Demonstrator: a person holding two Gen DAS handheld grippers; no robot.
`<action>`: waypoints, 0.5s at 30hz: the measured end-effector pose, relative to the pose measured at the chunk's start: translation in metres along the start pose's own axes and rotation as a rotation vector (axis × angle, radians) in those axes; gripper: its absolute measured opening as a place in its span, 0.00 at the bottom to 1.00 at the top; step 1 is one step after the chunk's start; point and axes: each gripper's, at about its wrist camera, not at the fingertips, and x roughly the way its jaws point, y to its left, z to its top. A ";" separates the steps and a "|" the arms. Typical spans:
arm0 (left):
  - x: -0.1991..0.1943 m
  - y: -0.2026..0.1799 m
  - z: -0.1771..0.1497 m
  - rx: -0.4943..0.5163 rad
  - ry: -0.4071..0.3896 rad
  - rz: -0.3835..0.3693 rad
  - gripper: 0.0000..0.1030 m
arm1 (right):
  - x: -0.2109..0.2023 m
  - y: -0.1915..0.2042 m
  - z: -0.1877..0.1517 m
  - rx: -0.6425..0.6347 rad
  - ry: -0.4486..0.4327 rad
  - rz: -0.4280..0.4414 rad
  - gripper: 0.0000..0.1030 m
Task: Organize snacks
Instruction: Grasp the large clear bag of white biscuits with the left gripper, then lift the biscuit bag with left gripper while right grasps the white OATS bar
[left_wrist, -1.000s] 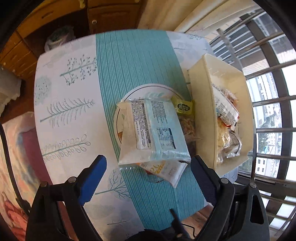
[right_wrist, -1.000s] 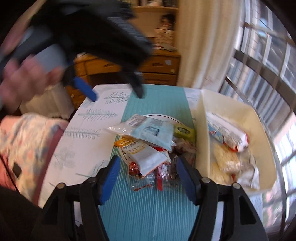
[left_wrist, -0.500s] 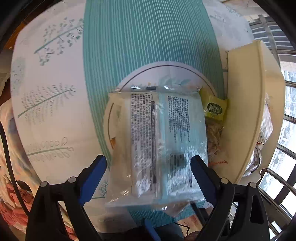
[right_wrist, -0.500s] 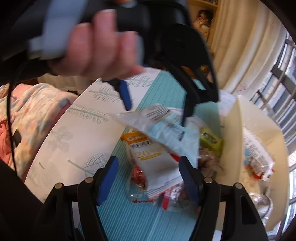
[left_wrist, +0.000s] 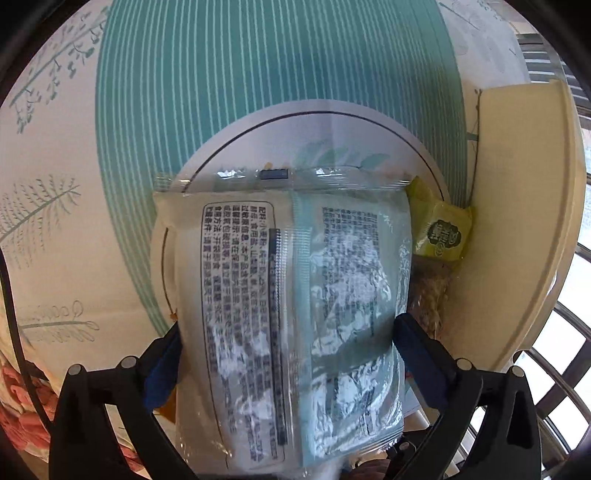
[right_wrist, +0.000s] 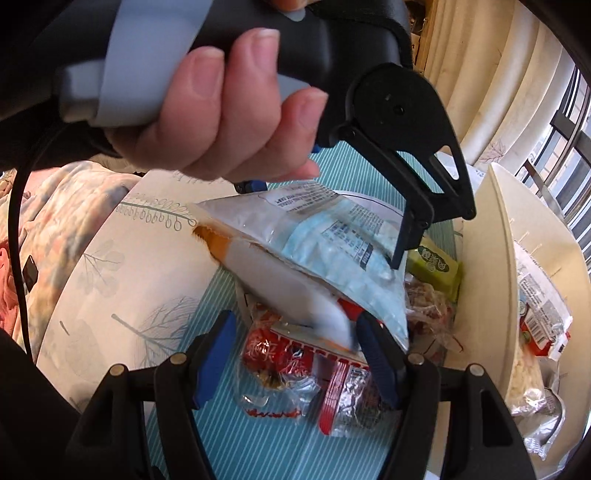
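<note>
Left gripper (left_wrist: 286, 363): its jaws have just been opening and are being held spread wide, one pad at each long edge of the pale blue snack packet (left_wrist: 295, 314); whether the pads are pressing on it cannot be told.
Pale blue snack packet: it is being seen printed side up, lying on top of the snack pile on the round plate (left_wrist: 332, 129).
Right gripper (right_wrist: 295, 354): its jaws are being held apart above the red-wrapped snacks (right_wrist: 280, 365), with nothing being gripped.
Green sachet (left_wrist: 441, 230): it is being seen wedged between the packet and the cream bin (left_wrist: 517, 221).
Cream bin: more packets are being kept inside it, beside the plate on the teal striped runner (left_wrist: 258, 74).
</note>
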 end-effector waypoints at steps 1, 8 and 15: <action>0.000 0.002 0.001 -0.004 -0.003 0.001 1.00 | 0.000 0.000 0.000 0.001 -0.004 -0.002 0.66; 0.003 -0.004 -0.001 0.008 -0.043 0.018 0.93 | -0.003 -0.010 0.000 0.024 -0.052 0.047 0.66; 0.000 -0.001 -0.020 -0.023 -0.078 -0.018 0.86 | -0.005 -0.011 0.001 0.011 -0.060 0.079 0.66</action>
